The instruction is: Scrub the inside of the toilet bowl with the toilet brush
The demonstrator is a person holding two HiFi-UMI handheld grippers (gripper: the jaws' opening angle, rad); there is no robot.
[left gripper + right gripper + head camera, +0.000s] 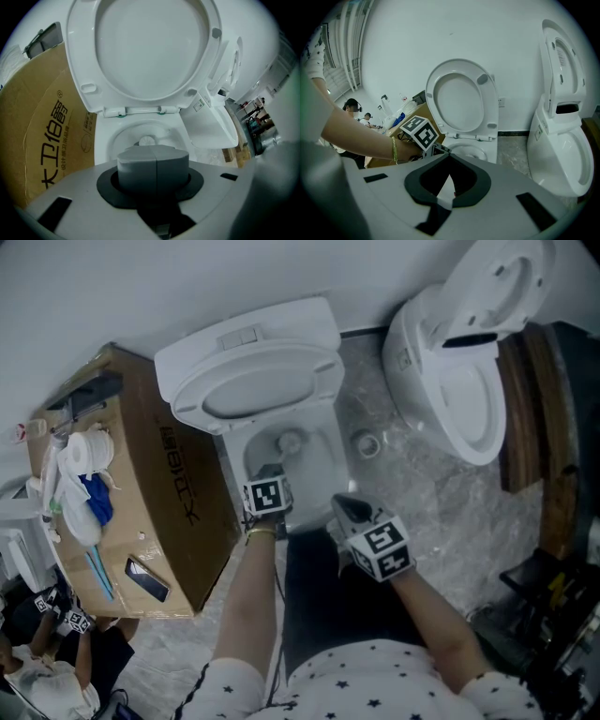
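Note:
The white toilet (pixel 323 460) stands with seat and lid (pixel 253 390) raised. A round white brush head (pixel 289 440) lies low in the bowl (pixel 117 140) and also shows as a brush head (pixel 146 140) in the left gripper view. My left gripper (pixel 270 479) hovers over the bowl's front rim, shut on the brush's grey handle (pixel 152 164), which fills the left gripper (pixel 152 180). My right gripper (pixel 349 512) hangs to the right of the bowl's front, shut and empty. In its own view the right gripper (pixel 446 180) points at the toilet (pixel 461 101).
A cardboard box (pixel 178 512) with a tissue roll, blue cloth and a phone presses against the toilet's left side. A second toilet (pixel 469 381) stands at the right, with wooden planks (pixel 539 418) beyond. A round floor fitting (pixel 366 442) lies between the toilets. People (pixel 352 107) sit far back.

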